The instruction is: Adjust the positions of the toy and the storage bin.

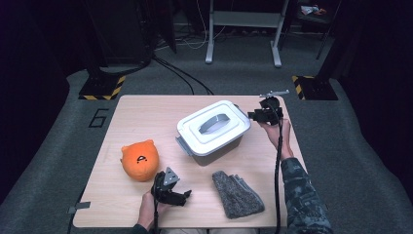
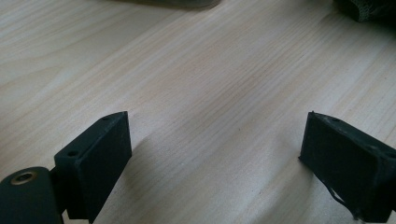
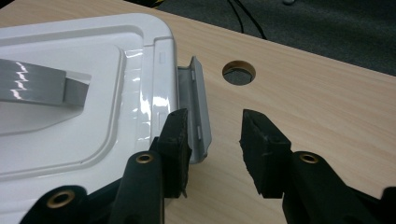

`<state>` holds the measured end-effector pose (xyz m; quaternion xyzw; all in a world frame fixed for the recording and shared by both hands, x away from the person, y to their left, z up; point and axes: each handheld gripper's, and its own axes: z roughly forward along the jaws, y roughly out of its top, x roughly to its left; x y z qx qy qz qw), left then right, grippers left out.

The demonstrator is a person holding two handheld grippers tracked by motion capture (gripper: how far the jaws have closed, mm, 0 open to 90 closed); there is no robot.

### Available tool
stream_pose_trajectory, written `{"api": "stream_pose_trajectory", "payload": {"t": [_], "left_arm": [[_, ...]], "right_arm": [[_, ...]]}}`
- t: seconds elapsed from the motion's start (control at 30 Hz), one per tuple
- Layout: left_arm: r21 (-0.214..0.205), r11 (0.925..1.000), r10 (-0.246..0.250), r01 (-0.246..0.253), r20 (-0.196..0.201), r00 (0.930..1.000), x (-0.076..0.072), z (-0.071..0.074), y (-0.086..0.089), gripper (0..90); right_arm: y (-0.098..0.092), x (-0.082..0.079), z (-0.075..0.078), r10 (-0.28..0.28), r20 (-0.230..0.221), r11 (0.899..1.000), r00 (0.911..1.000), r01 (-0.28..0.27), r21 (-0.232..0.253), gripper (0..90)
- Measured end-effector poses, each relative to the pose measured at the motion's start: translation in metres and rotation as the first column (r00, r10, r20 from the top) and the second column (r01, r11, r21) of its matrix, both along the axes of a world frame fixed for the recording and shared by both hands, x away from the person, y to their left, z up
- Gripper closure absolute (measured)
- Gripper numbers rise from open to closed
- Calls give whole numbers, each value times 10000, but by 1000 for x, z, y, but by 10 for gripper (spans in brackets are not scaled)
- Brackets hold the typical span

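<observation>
Latch: grey clip (image 3: 195, 109) on the right end of the white box lid (image 3: 84, 116), flipped outward and standing off the lid edge; in the high view at the box's far-right side (image 1: 240, 113).
Latch axis: long edge runs along the lid's short side, away from the right gripper's camera.
Box: grey-walled container (image 1: 214, 129) mid-table, lid on, near-left latch (image 1: 182, 146) at the opposite end.
Right gripper (image 3: 212, 135): part open, gripping nothing; left pad beside the latch's lower end, latch between the pads toward the left one, right pad over bare table (image 3: 303, 107).
Likely next move: closing or levering on the latch, judged from that alignment.
Left gripper (image 1: 171, 187): spread wide, empty, low over the near table edge, well apart from the box.
Nearer hand: right.
Bystanders: orange plush (image 1: 140, 159) at left, grey knit cloth (image 1: 236, 194) in front.
</observation>
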<state>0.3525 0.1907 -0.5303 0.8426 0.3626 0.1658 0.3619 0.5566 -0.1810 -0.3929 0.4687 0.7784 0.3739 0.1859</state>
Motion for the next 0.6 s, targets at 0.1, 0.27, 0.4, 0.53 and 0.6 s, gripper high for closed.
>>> {"api": "stream_pose_trajectory", "payload": {"t": [0.1,0.27,0.4,0.53,0.6], "left_arm": [[-3,10000,3,-3,1,10000,0,0,0,85],[1,10000,9,-9,13,10000,0,0,0,85],[19,10000,-18,18,-5,10000,0,0,0,86],[19,10000,-19,19,-6,10000,0,0,0,85],[22,10000,-20,20,-6,10000,0,0,0,85]], "right_arm": [[3,7,-5,240,6,9997,9997,-240,-31,655],[5,19,-10,310,-420,9991,9986,-298,297,662],[6,26,-15,458,-563,9987,9974,-444,265,669],[8,29,-17,538,-673,9976,9963,-506,474,712],[8,29,-17,580,-652,9970,9962,-545,543,733]]}}
